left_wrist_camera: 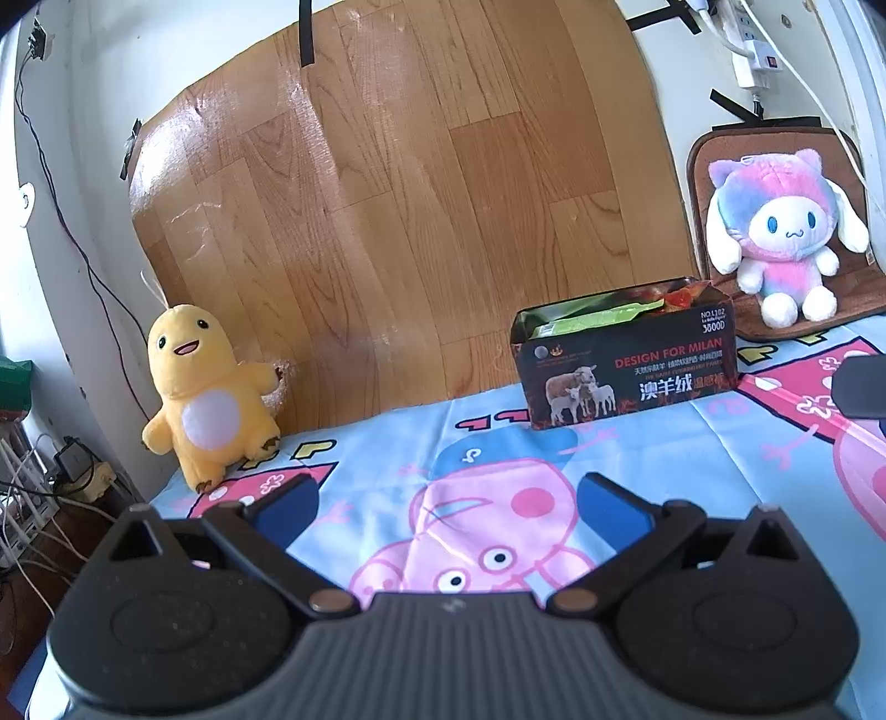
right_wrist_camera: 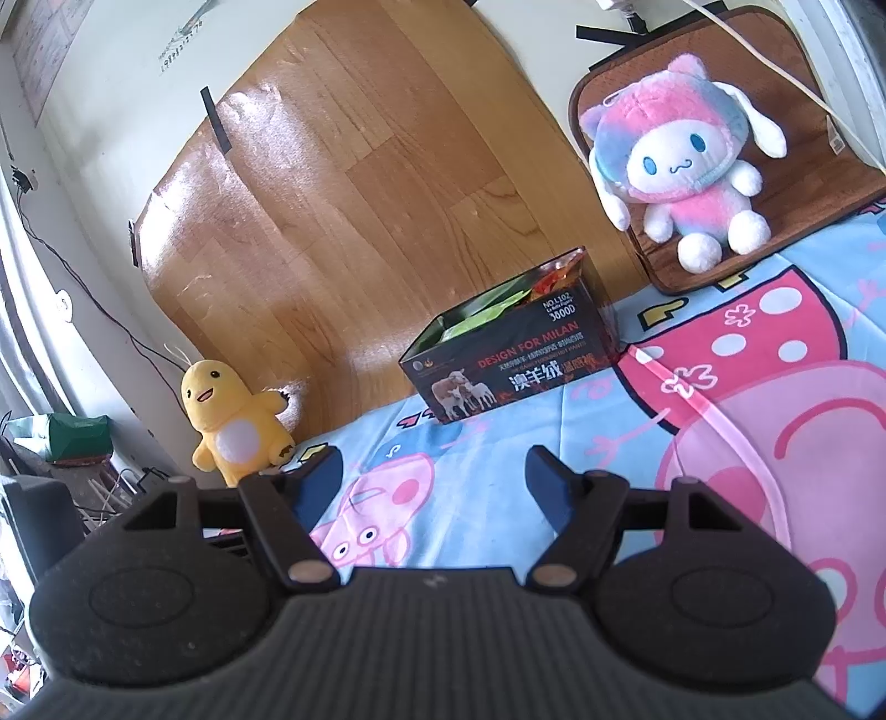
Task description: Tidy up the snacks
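A dark cardboard box (left_wrist_camera: 631, 368) printed with sheep and red lettering stands on the cartoon-print cloth (left_wrist_camera: 387, 443) against the wood-pattern board. Green and orange snack packets (left_wrist_camera: 603, 317) stick out of its open top. The same box (right_wrist_camera: 506, 363) shows in the right wrist view with the packets (right_wrist_camera: 498, 304) inside. My left gripper (left_wrist_camera: 446, 498) hovers open over the cloth, well short of the box, nothing between its blue pads. My right gripper (right_wrist_camera: 434, 476) is open too, empty, in front of the box. Its dark tip (left_wrist_camera: 861, 387) pokes in at the right edge of the left wrist view.
A yellow plush toy (left_wrist_camera: 207, 399) stands at the cloth's left corner. A pink-and-blue plush (left_wrist_camera: 781, 232) sits on a brown mat (left_wrist_camera: 714, 160) at the back right. A wood-pattern board (left_wrist_camera: 398, 210) leans on the wall behind. Cables and a power strip (left_wrist_camera: 753, 50) hang nearby.
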`<state>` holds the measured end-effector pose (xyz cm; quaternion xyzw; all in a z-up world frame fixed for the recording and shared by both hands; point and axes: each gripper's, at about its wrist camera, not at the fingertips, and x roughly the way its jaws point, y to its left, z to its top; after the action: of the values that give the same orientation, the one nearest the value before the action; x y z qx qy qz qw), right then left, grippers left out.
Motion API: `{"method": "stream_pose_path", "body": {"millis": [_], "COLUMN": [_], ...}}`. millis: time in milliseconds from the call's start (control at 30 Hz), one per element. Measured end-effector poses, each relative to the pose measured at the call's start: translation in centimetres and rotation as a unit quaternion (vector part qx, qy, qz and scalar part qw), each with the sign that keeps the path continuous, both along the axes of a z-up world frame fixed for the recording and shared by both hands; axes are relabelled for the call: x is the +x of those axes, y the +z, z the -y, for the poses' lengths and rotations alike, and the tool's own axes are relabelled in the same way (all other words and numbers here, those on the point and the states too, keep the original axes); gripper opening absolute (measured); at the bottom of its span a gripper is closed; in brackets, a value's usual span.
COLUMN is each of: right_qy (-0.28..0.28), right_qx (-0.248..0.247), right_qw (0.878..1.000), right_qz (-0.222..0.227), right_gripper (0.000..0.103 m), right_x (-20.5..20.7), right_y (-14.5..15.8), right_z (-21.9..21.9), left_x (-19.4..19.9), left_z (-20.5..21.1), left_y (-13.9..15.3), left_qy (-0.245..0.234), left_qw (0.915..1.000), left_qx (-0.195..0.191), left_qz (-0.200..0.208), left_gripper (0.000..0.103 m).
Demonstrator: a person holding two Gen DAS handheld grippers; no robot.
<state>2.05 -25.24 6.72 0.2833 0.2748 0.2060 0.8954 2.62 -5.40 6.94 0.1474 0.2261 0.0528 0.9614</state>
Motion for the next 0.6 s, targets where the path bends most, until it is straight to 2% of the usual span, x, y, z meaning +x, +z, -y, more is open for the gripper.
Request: {"method": "stream_pose_path", "body": {"millis": [600], "right_qy": [-0.002], "right_qx": [0.0], "right_qw": [1.0], "right_qz": [-0.006], "right_gripper": [0.076], "right_x": [0.07], "right_y": [-0.32], "right_z": [0.0], "left_x": [0.1], "left_z": [0.08], "left_y": [-0.69], "left_qy": [-0.001], "left_qw": [0.9998], "left_qx": [0.022], "left_qz": [-0.004], "left_gripper": [0.103]}}
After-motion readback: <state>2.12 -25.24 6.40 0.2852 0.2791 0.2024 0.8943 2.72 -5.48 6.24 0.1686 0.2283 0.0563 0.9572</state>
